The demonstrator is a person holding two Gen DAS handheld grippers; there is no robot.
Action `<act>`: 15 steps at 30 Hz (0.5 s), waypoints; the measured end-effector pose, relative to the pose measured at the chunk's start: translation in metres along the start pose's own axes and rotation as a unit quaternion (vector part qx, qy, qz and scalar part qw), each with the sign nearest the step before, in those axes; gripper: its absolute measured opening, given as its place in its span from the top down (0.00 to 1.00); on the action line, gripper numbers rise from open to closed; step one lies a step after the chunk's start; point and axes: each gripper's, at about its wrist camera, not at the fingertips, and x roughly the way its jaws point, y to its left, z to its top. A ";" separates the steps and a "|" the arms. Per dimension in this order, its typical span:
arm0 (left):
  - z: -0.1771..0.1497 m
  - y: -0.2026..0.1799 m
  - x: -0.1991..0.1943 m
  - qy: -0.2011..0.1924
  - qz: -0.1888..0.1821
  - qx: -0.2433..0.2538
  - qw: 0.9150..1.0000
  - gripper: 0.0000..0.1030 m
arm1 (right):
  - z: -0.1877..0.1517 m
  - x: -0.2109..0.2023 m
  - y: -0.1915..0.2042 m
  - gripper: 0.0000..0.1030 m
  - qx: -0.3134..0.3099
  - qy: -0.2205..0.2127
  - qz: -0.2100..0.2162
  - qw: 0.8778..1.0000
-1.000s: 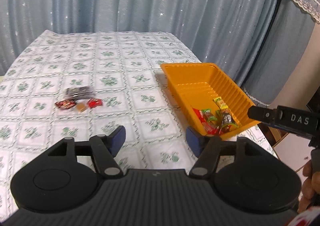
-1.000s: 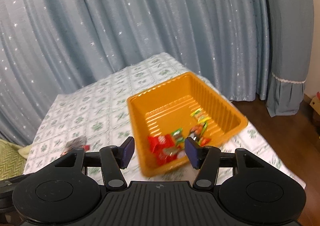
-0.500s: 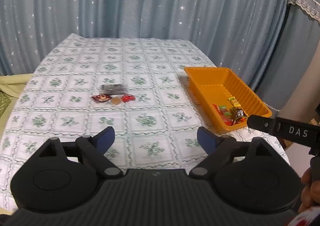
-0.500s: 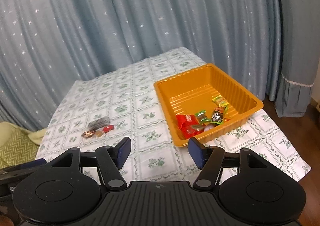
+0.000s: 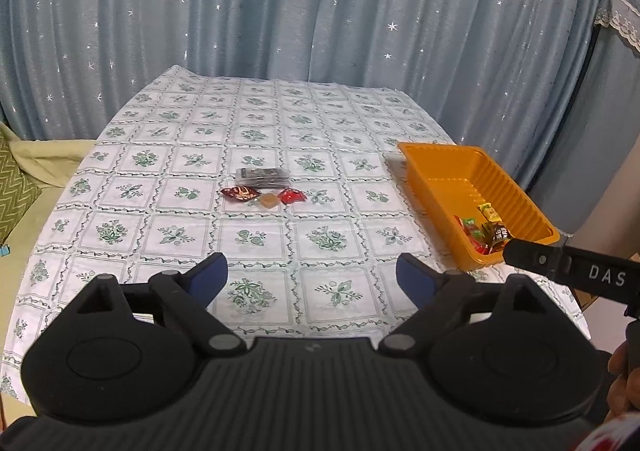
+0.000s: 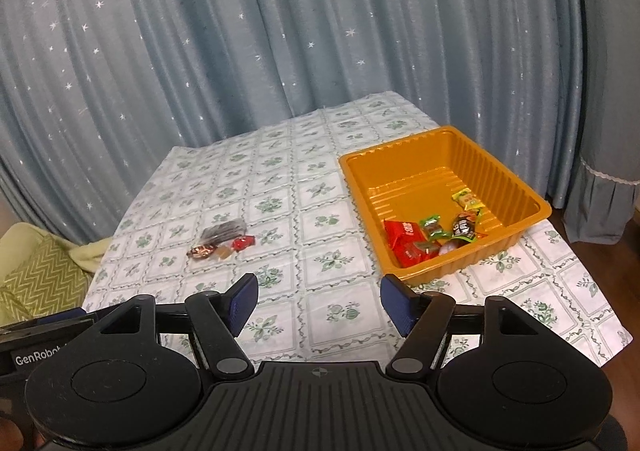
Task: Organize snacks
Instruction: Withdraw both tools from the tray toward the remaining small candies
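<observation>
Two handheld grippers hang above the near edge of a table draped in a white cloth with green floral squares; the left gripper stands with its blue pads wide apart and nothing between them; the right gripper has its jaws opening, also empty. An orange tray sits near the table's right edge, close to the near right corner; wrapped snacks lie heaped in its near end, the far half of the tray floor bare. Well apart from the tray, near the middle of the cloth, a small cluster waits: a dark packet, a dark red sweet, a tan sweet and a red sweet, lying close together. Open cloth stretches between the grippers and the cluster; blue star-dotted curtains close off the far edge.
</observation>
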 end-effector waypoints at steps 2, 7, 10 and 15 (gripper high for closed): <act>0.000 0.002 -0.001 -0.001 0.002 -0.003 1.000 0.12 | -0.001 0.001 0.002 0.34 -0.001 0.001 0.002 1.000; 0.001 0.008 0.000 -0.002 0.006 -0.008 1.000 0.10 | -0.003 0.004 0.006 0.34 -0.005 0.005 0.004 1.000; 0.002 0.010 0.001 -0.001 0.007 -0.009 1.000 0.10 | -0.003 0.006 0.009 0.34 -0.006 0.007 0.007 1.000; 0.002 0.015 0.003 0.000 0.011 -0.012 1.000 0.10 | -0.003 0.012 0.013 0.34 -0.012 0.010 0.012 1.000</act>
